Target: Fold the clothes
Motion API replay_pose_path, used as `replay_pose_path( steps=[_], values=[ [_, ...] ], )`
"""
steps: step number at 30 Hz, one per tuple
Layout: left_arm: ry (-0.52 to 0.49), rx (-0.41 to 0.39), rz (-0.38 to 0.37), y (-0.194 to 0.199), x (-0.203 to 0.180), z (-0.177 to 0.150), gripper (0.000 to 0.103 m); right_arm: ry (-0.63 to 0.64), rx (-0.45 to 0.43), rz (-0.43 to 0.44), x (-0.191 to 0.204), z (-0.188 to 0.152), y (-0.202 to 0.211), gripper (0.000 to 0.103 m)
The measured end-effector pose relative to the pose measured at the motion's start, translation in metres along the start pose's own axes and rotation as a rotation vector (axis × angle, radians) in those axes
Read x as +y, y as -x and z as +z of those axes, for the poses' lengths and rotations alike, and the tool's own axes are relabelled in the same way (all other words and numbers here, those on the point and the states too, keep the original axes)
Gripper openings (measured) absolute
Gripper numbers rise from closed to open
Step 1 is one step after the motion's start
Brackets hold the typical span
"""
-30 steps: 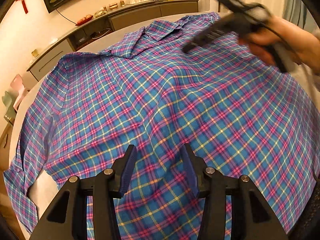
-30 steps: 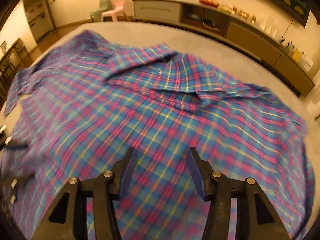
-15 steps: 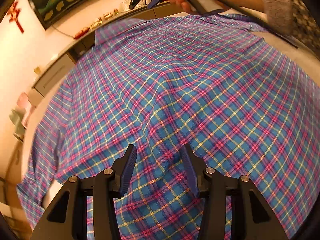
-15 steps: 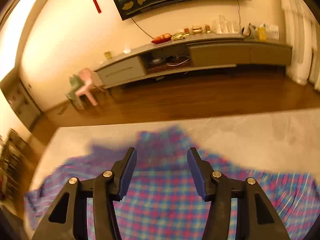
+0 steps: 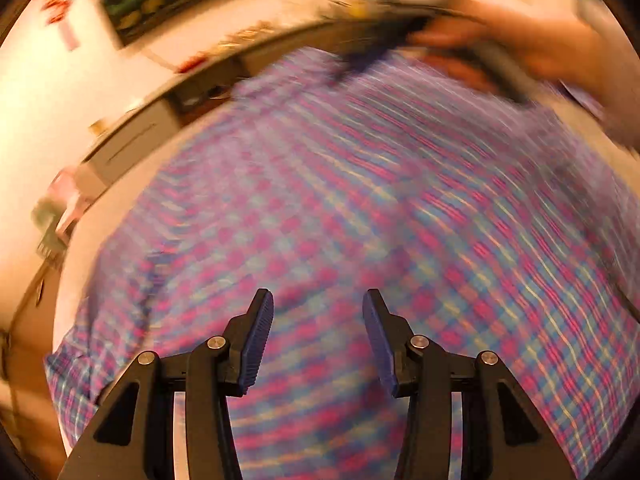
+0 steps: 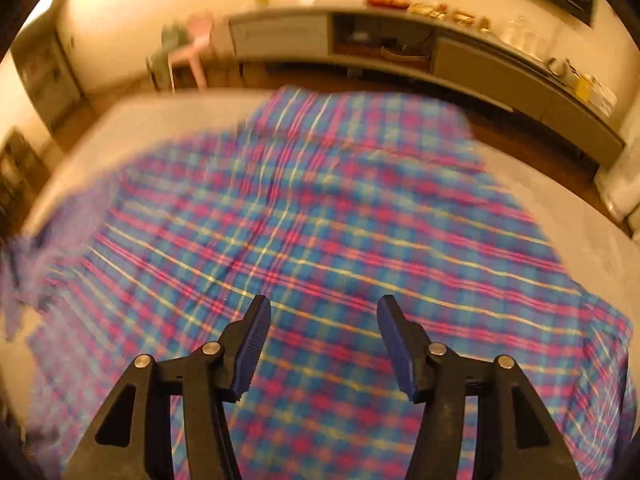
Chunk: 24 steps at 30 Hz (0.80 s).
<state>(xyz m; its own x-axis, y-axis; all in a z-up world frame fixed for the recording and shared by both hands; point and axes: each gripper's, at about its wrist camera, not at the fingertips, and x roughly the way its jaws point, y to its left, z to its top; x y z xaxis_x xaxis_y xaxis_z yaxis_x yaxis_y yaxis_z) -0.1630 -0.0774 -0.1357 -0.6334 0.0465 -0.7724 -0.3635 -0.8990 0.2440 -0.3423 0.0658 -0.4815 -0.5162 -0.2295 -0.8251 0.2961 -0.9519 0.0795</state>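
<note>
Where left gripper (image 5: pixel 318 336) gapes, shirt (image 5: pixel 360 208) beneath

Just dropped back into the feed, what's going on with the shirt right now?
A person is working a plaid shirt spread on a pale table, a handheld gripper in each hand. Both views are motion-blurred, so things are moving. The left gripper and the right gripper each hang over the cloth with jaws apart and nothing between them. In the left view the right hand shows over the shirt's far edge. No fold is visible yet; the shirt lies mostly flat.
</note>
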Motion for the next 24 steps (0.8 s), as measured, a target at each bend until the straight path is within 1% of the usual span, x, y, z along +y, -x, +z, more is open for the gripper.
replay_pose_path(
  steps=[2,3,4,6,7,9,10,11,12,13,16,19,22,24],
  values=[
    [0.063,0.000,0.069,-0.005,0.026,0.014,0.047,-0.023,-0.055,-0.027,-0.027,-0.033,0.020,0.058],
    [0.096,0.009,0.108,-0.006,0.039,0.017,0.047,-0.033,-0.070,-0.056,-0.039,-0.047,0.031,0.058],
    [0.117,0.020,0.138,-0.007,0.052,0.023,0.047,-0.046,-0.074,-0.110,-0.058,-0.063,0.039,0.058],
    [0.139,0.043,0.198,-0.012,0.066,0.033,0.047,-0.084,-0.055,-0.205,-0.097,-0.091,0.051,0.058],
    [0.144,0.054,0.225,-0.013,0.069,0.037,0.046,-0.127,-0.036,-0.236,-0.119,-0.112,0.049,0.058],
    [0.160,0.093,0.239,-0.028,0.083,0.045,0.046,-0.227,0.003,-0.290,-0.162,-0.157,0.038,0.058],
    [0.168,0.114,0.244,-0.037,0.091,0.050,0.046,-0.267,0.018,-0.309,-0.183,-0.176,0.040,0.058],
    [0.173,0.159,0.239,-0.052,0.097,0.051,0.046,-0.305,0.036,-0.317,-0.200,-0.194,0.037,0.061],
    [0.179,0.171,0.240,-0.058,0.102,0.050,0.046,-0.334,0.000,-0.301,-0.212,-0.204,0.042,0.062],
    [0.190,0.163,0.239,-0.058,0.106,0.052,0.046,-0.352,-0.021,-0.313,-0.221,-0.212,0.042,0.062],
    [0.286,0.184,0.187,-0.066,0.129,0.068,0.046,-0.388,-0.027,-0.375,-0.242,-0.232,0.028,0.064],
    [0.333,0.175,0.168,-0.076,0.139,0.084,0.046,-0.403,-0.054,-0.415,-0.255,-0.247,0.014,0.064],
    [0.315,0.196,0.186,-0.080,0.139,0.101,0.046,-0.410,-0.070,-0.451,-0.268,-0.245,0.009,0.064],
    [0.308,0.213,0.207,-0.079,0.139,0.106,0.046,-0.401,-0.054,-0.470,-0.263,-0.246,0.012,0.065]
  ],
)
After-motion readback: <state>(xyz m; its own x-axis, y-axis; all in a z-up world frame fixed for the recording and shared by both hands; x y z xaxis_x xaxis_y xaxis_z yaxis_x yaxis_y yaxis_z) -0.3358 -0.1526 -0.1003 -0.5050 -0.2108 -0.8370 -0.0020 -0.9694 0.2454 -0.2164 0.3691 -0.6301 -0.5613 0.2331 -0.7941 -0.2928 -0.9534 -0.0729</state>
